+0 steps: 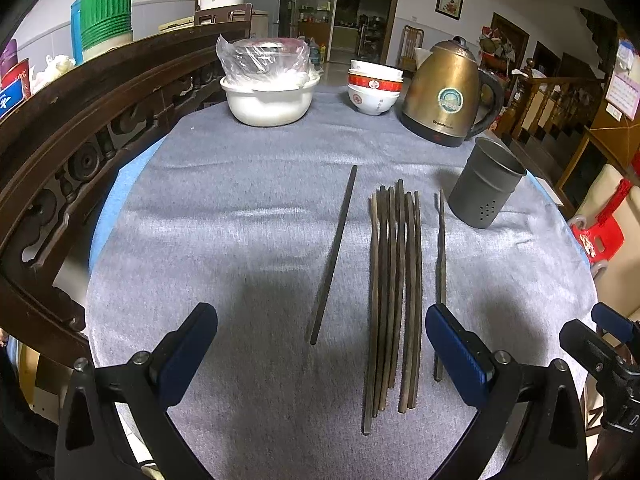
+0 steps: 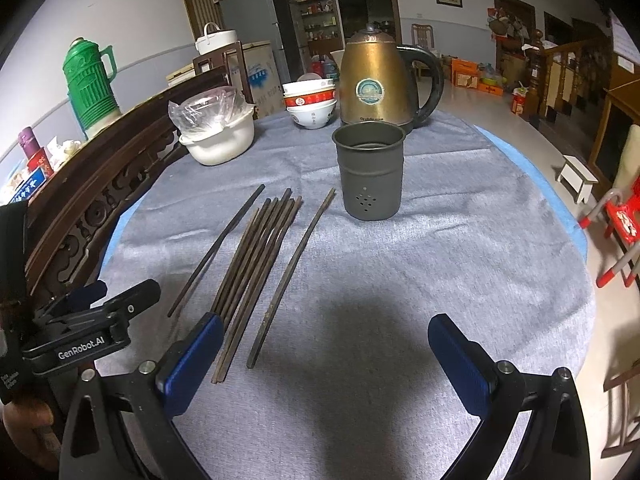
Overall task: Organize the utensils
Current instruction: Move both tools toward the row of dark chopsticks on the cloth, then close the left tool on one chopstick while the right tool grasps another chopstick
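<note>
The tabletop (image 2: 440, 240) has a gray cloth with a blue edge. The chopsticks (image 1: 396, 280) are dark brown. The cup (image 2: 370, 172) is dark gray with small dots. The kettle (image 2: 376, 84) is gold and black. The bowls (image 2: 310, 104) are white and red. The thermos (image 2: 90, 80) is green.

Left tongs (image 1: 321, 334): I hold them wide open, nothing between the blue pads, both fingers level and low over the surface.
Left tongs, seen from my right side: their black body (image 2: 86, 322) sits just left of my right tongs, side by side with them.
Right tongs (image 2: 325, 342): spread wide as well, empty, pads facing each other, pointing forward over the surface.
Right tongs, seen from my left side: a black part with a blue tip (image 1: 600, 340) shows at the right edge.
My hand (image 2: 28, 428): only a blurred bit shows under the left tongs' body; grip not readable.
</note>
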`<state>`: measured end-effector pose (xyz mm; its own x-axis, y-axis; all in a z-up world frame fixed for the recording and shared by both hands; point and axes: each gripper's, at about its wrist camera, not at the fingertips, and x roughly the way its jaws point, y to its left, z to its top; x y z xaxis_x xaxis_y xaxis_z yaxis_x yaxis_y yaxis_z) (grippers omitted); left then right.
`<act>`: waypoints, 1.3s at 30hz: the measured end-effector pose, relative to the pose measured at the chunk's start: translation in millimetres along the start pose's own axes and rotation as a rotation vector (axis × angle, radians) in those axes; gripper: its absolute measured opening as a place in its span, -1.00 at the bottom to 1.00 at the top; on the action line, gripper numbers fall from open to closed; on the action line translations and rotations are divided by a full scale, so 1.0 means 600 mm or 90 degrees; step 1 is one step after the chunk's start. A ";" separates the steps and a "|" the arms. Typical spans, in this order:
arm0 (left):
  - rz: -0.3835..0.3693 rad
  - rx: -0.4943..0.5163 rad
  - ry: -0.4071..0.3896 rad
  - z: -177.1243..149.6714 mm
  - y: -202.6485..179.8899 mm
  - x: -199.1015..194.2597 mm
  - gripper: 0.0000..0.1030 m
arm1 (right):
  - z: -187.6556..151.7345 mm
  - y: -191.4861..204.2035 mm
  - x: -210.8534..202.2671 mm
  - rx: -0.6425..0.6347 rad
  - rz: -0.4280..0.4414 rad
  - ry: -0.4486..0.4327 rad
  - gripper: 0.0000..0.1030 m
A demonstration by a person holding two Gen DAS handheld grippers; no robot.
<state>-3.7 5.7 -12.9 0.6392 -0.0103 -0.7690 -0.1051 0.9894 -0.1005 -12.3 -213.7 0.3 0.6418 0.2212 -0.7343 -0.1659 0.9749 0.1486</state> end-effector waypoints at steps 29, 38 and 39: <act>-0.015 -0.072 0.059 -0.006 0.065 0.065 0.97 | 0.079 -0.025 0.155 0.161 0.131 0.132 0.43; -0.038 -0.049 0.120 0.022 0.049 0.135 0.45 | 0.080 0.011 0.258 0.150 0.090 0.219 -0.24; -0.039 -0.043 0.129 0.023 0.047 0.141 0.40 | 0.080 0.013 0.262 0.146 0.085 0.226 -0.24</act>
<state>58.0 34.5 -72.4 0.4801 -0.1054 -0.8708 -0.1268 0.9740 -0.1878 123.2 -170.3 -82.3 0.3224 0.3614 -0.8749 -0.0330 0.9280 0.3712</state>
